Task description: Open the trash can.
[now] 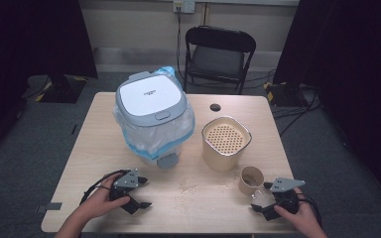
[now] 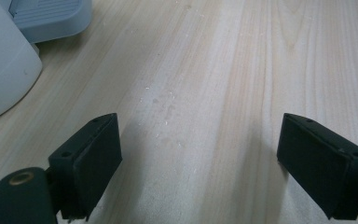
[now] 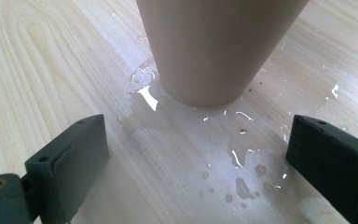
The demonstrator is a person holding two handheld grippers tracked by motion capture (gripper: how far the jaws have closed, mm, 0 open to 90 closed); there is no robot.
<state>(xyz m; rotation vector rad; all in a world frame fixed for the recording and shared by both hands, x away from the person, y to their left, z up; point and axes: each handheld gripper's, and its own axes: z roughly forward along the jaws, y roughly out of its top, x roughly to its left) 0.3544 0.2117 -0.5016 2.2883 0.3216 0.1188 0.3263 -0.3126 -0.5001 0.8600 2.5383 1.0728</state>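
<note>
A small tan paper cup (image 1: pixel 250 179) stands at the table's front right, in a puddle of clear liquid (image 3: pixel 200 135). My right gripper (image 1: pixel 256 202) rests just in front of it, jaws open and apart from it. In the right gripper view the cup (image 3: pixel 214 42) stands upright beyond the open gripper (image 3: pixel 200 158). My left gripper (image 1: pixel 145 192) lies at the front left, open over bare wood. In the left gripper view, the gripper (image 2: pixel 200 158) has nothing between its jaws.
A grey-lidded pedal bin (image 1: pixel 151 106) lined with a clear bag stands at the middle left; its base (image 2: pixel 4 70) and pedal (image 2: pixel 51 16) are near my left gripper. A beige container (image 1: pixel 225 144) holds a perforated insert. Crumbs (image 1: pixel 196 188) dot the table's front. A black chair (image 1: pixel 218 54) stands behind.
</note>
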